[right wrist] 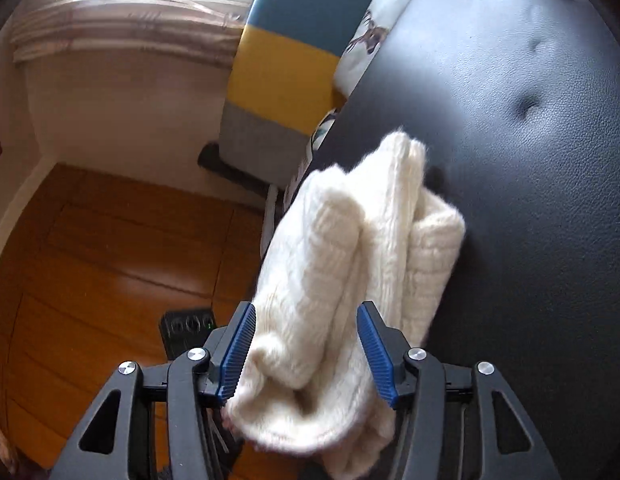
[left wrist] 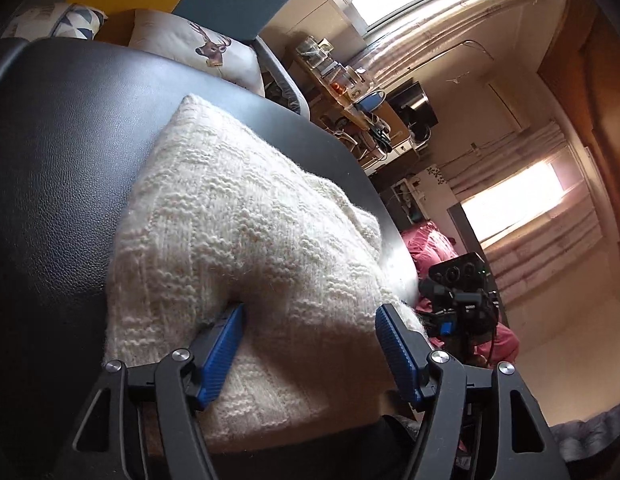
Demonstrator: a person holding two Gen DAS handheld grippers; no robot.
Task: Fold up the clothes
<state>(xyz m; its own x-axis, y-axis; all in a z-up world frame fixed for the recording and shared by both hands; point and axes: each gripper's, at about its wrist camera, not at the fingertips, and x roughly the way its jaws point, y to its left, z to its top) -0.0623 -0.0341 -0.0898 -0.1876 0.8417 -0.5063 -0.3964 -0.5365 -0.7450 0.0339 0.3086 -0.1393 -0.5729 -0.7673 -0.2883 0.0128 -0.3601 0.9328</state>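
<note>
Folded cream sweater (right wrist: 350, 264) lies on black leather seat (right wrist: 530, 160); right hand-held gripper (right wrist: 305, 344) straddles its thick edge.

Both tongs (left wrist: 310, 316) (right wrist: 305, 318) have black linkage arms, silver screws and ribbed blue pads (left wrist: 221, 356)

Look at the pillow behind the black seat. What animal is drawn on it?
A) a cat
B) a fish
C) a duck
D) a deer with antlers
D: the white pillow lying past the far edge of the black seat carries a brown deer head with branching antlers, seen in the left wrist view.
</note>
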